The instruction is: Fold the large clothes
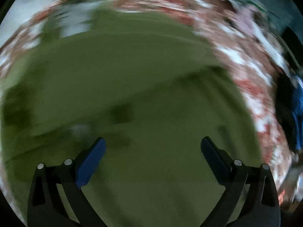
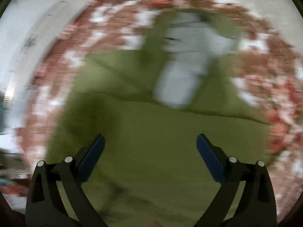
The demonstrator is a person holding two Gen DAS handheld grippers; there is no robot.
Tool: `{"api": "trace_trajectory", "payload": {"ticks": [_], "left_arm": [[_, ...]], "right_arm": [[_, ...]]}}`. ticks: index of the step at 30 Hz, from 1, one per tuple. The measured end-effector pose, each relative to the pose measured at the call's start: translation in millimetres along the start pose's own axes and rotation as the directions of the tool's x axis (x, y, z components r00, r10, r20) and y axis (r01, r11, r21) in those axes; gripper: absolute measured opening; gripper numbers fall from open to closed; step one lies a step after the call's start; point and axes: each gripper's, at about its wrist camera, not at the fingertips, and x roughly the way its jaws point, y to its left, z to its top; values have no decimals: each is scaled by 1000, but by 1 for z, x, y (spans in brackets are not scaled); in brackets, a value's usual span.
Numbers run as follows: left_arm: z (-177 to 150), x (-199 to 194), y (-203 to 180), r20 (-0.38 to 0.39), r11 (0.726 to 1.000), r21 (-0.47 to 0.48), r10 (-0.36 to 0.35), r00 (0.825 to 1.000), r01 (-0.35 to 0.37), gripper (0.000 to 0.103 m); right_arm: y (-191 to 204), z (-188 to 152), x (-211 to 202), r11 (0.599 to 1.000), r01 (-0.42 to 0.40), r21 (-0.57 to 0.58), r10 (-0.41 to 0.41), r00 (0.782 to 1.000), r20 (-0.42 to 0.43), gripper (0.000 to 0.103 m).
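A large olive-green garment (image 1: pixel 132 79) lies spread on a red-and-white patterned cover and fills most of both blurred views. In the right wrist view the green garment (image 2: pixel 151 141) shows a pale grey lining (image 2: pixel 185 62) at its far end and a fold line across its middle. My left gripper (image 1: pixel 153 145) hangs above the cloth, jaws wide apart, nothing between its blue pads. My right gripper (image 2: pixel 150 143) is likewise open over the green cloth, with nothing between its fingers.
The red-and-white patterned cover (image 1: pixel 251 87) rings the garment on all sides. A dark blue and black item (image 1: pixel 295 109) sits at the right edge of the left wrist view. White wall or furniture (image 2: pixel 34 43) stands at the left in the right wrist view.
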Motion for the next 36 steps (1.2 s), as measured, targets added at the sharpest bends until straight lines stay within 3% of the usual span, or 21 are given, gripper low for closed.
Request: {"api": "trace_trajectory", "payload": {"ticks": [4,6,9,12,16,19,20,21,22,24,32,36], "left_arm": [[0,-27,95,26,985,-115,133,991,-129,98],[1,-31,125,26,972,-131,201,979,-196,98],[2,-36,166,35,953,-176,257,966,-247,98],[5,-33,201,33,936,-282,227,973,-209,98],[8,-26,245,52,882,-460,139,989,-100,96],[8,-8,267,28,843,-537,59,998,-34,80],[8,1,272,9,832,-555,38,999,-27,68],[9,9,275,-21,828,-561,22,1000,-30,45],[8,19,279,-66,828,-558,18,998,-52,37],[8,24,279,-81,833,-550,10,997,-53,35],[27,-25,279,9,878,-473,79,997,-65,33],[20,8,284,-75,888,-445,89,993,-113,38]], "right_arm": [[-37,-32,22,968,252,-3,-252,968,-13,96],[-51,-51,34,932,362,-6,-362,932,-29,96],[-66,-79,50,893,451,-2,-451,892,-45,96],[-78,-100,61,874,485,27,-482,873,-73,96],[-93,-121,75,864,498,73,-488,864,-122,97],[-96,-126,80,863,497,89,-484,865,-129,98],[-97,-126,82,863,496,93,-483,866,-131,98],[-98,-126,84,863,495,99,-482,866,-132,98],[-99,-125,85,863,495,101,-482,866,-132,98],[-100,-126,88,861,497,107,-483,865,-137,98],[-93,-128,87,872,478,105,-468,878,-102,98],[-91,-129,94,875,473,103,-465,880,-96,98]]}}
